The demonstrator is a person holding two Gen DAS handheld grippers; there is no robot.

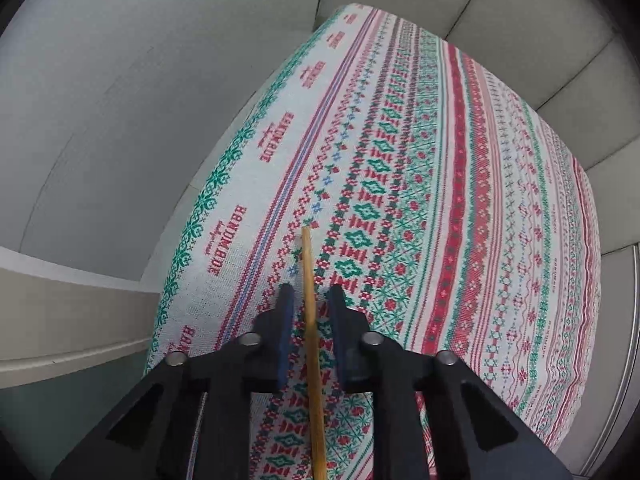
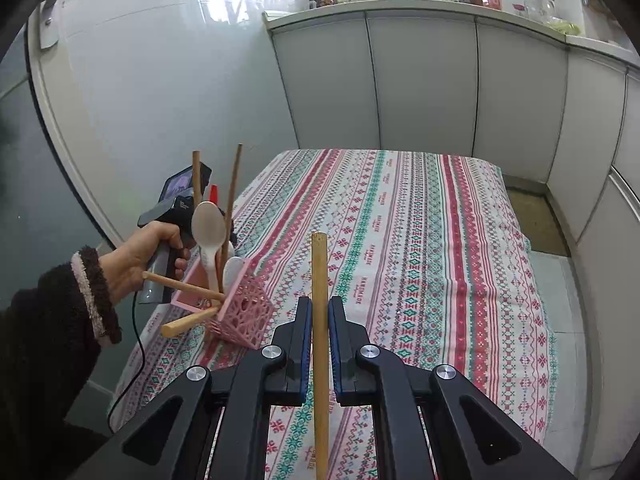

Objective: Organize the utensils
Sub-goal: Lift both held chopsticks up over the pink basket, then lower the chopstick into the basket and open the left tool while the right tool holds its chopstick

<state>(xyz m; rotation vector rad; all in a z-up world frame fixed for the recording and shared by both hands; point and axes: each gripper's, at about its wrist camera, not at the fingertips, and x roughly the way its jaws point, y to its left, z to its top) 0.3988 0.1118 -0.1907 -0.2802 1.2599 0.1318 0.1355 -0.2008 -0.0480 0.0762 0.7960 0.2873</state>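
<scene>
Wood shows between both pairs of fingers. In the left wrist view we see the left gripper (image 1: 310, 296) pointing steeply down at the patterned tablecloth (image 1: 460, 200). A thin wooden stick (image 1: 307, 264) runs forward between its blue pads. The jaws stand narrowly apart, and a strip of cloth shows on each side of the stick, so the pads do not appear to press on it.

In the right wrist view we see the right gripper (image 2: 320, 304) closed on a thicker wooden stick (image 2: 319, 272). Its pads lie against both sides, and the stick's blunt end reaches well past the fingertips, above the cloth.

Near the table's left edge sits a pink lattice basket (image 2: 248, 308), tilted on the cloth. It holds a white spoon (image 2: 207, 224) standing bowl up and several wooden handles, two upright and two jutting out toward the left. Just behind it, a hand (image 2: 140, 260) in a dark fuzzy sleeve grips the other tool's handle. Pale cabinets (image 2: 420, 80) stand beyond the table.
</scene>
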